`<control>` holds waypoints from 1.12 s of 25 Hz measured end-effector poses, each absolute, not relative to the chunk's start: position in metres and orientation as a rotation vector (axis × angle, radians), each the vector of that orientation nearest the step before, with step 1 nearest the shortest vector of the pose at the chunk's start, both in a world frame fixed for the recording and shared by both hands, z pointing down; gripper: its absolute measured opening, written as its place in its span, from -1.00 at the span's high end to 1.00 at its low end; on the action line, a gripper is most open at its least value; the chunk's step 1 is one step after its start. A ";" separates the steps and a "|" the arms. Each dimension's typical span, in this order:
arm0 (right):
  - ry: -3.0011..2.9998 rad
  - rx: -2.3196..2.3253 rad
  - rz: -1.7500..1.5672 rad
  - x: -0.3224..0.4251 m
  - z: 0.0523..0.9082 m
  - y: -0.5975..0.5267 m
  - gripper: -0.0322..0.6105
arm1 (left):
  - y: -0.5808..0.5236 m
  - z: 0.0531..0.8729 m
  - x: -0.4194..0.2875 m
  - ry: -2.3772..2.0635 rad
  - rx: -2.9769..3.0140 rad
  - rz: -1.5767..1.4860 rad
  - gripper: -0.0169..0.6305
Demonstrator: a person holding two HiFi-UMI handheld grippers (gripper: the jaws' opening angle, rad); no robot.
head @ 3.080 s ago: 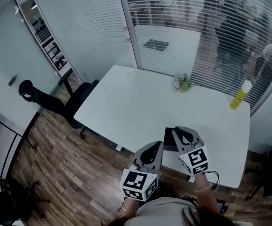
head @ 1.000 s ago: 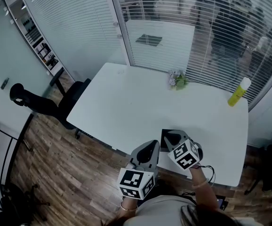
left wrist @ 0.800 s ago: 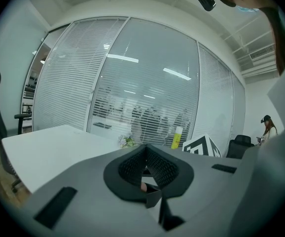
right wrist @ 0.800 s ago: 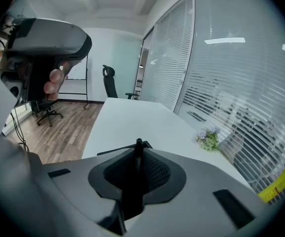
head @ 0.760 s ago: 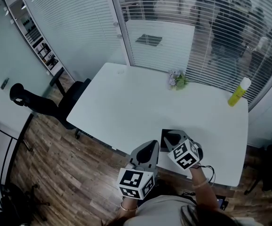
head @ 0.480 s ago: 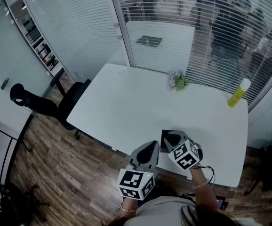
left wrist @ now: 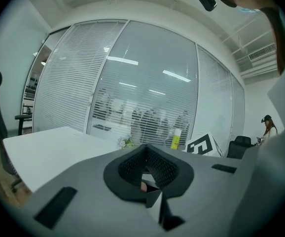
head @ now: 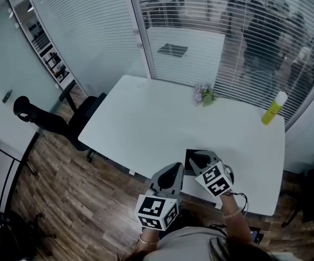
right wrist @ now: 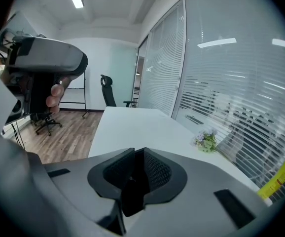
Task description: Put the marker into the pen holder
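Note:
Low in the head view, both grippers hover over the front edge of the white table (head: 162, 118). My left gripper (head: 173, 168) is shut, and its pads (left wrist: 155, 168) meet with nothing held between them. My right gripper (head: 198, 157) is also shut, its jaws closed with only a dark slot between the pads (right wrist: 152, 172). It hangs over a black object (head: 190, 157) on the table near the front edge, which it partly hides. No marker shows in any view. In the right gripper view my left gripper (right wrist: 46, 60) appears at the upper left, held by a hand.
A small bunch of flowers (head: 203, 95) stands at the table's far side, and a yellow bottle (head: 271, 109) at its far right corner. A black office chair (head: 64, 121) is left of the table. Glass walls with blinds stand behind, and wood floor lies below.
Since three seconds ago my right gripper has drawn in over the black object and turned a little. Over the last second nothing has visibly moved.

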State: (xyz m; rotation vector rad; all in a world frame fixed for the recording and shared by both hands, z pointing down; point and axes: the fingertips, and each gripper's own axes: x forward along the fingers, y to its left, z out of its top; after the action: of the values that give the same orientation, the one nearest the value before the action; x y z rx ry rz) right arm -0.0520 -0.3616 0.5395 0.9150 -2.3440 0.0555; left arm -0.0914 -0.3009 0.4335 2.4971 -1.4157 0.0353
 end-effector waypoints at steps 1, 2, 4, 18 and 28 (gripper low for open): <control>-2.352 0.921 0.055 -0.052 0.537 -0.360 0.64 | -0.299 0.432 -0.091 -1.419 2.497 0.033 0.89; -2.360 0.929 0.056 -0.051 0.535 -0.359 0.64 | -0.298 0.431 -0.092 -1.423 2.497 0.031 0.89; -2.377 0.947 0.069 -0.050 0.530 -0.355 0.65 | -0.294 0.429 -0.091 -1.430 2.497 0.027 0.89; -2.498 1.077 0.097 -0.026 0.495 -0.325 0.74 | -0.258 0.420 -0.077 -1.446 2.511 0.014 0.89; -2.569 1.137 0.116 -0.001 0.473 -0.297 0.80 | -0.230 0.418 -0.056 -1.448 2.520 0.022 0.89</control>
State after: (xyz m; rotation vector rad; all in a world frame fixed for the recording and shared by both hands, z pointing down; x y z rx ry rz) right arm -0.0007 -0.2974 0.4730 1.1371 -2.5694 0.1156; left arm -0.0565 -0.2300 0.4182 2.5200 -1.4482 0.0223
